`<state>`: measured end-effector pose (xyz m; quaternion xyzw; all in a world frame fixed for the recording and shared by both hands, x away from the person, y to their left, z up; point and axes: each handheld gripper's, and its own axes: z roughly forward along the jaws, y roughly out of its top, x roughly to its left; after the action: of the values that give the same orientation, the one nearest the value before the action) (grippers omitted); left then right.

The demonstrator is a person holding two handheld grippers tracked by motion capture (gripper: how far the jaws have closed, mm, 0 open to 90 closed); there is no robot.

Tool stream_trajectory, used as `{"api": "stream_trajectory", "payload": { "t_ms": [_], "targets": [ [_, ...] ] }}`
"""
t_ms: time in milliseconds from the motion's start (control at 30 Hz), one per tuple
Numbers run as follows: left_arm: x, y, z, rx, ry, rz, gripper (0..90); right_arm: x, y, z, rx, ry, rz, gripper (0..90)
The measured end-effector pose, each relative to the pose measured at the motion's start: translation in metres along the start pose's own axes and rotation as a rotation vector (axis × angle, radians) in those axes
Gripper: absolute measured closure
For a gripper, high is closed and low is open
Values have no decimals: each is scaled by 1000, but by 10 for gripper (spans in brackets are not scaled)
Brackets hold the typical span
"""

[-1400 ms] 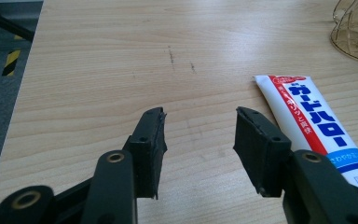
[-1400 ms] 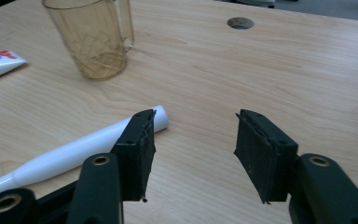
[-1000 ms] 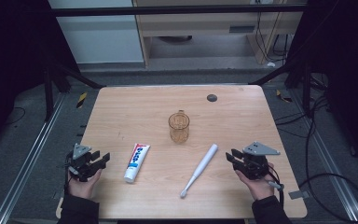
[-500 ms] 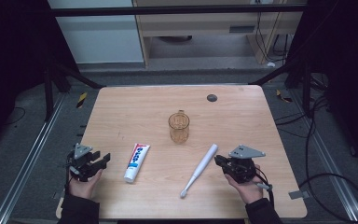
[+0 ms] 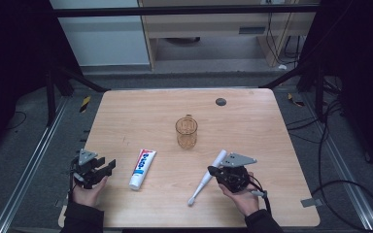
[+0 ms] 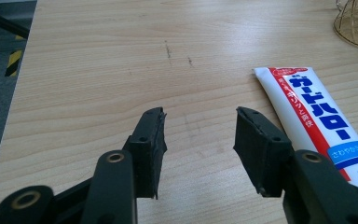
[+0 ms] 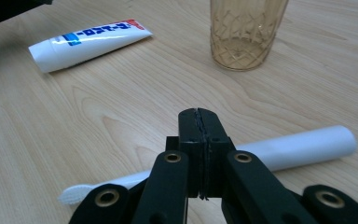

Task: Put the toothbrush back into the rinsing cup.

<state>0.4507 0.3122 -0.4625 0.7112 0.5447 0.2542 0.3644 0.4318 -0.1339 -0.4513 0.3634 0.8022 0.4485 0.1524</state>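
A white toothbrush (image 5: 205,178) lies slanted on the wooden table (image 5: 141,116), bristle end toward the person. My right gripper (image 5: 211,171) sits just to its right. In the right gripper view its jaws (image 7: 199,114) have just been closing and now meet pad to pad, with nothing between them and the toothbrush handle (image 7: 298,144) lying across behind them. A white toothpaste tube (image 5: 142,168) lies left of centre. My left gripper (image 5: 108,166) rests to the left of it, open and empty (image 6: 199,123), the tube (image 6: 317,116) beside its right jaw.
An amber patterned glass cup (image 5: 186,132) stands upright mid-table, beyond the toothbrush (image 7: 244,32). A small dark disc (image 5: 220,101) lies near the far edge. Both hands rest near the table's front edge. Dark floor and cables surround the table.
My right gripper has slid left across the table to the toothbrush, and its jaws have closed together. The left gripper has stayed where it was.
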Motion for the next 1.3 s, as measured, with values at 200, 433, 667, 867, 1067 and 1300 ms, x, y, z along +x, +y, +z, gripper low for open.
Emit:
{"api": "stream_trajectory", "payload": {
  "t_ms": [200, 433, 667, 867, 1067, 1300],
  "targets": [
    [-1, 0, 1, 7, 1, 8, 511, 13, 1, 15, 23, 35, -10, 896],
    [-1, 0, 1, 6, 3, 13, 505, 22, 0, 29, 48, 58, -14, 899],
    [-2, 0, 1, 6, 4, 14, 503, 28, -3, 39, 75, 78, -18, 900],
    [-2, 0, 1, 6, 3, 15, 502, 32, -8, 47, 113, 87, -30, 900],
    [-2, 0, 1, 7, 2, 17, 501, 33, -11, 50, 137, 95, -33, 900],
    [-2, 0, 1, 6, 2, 15, 500, 35, -13, 53, 170, 101, -44, 900]
  ]
}}
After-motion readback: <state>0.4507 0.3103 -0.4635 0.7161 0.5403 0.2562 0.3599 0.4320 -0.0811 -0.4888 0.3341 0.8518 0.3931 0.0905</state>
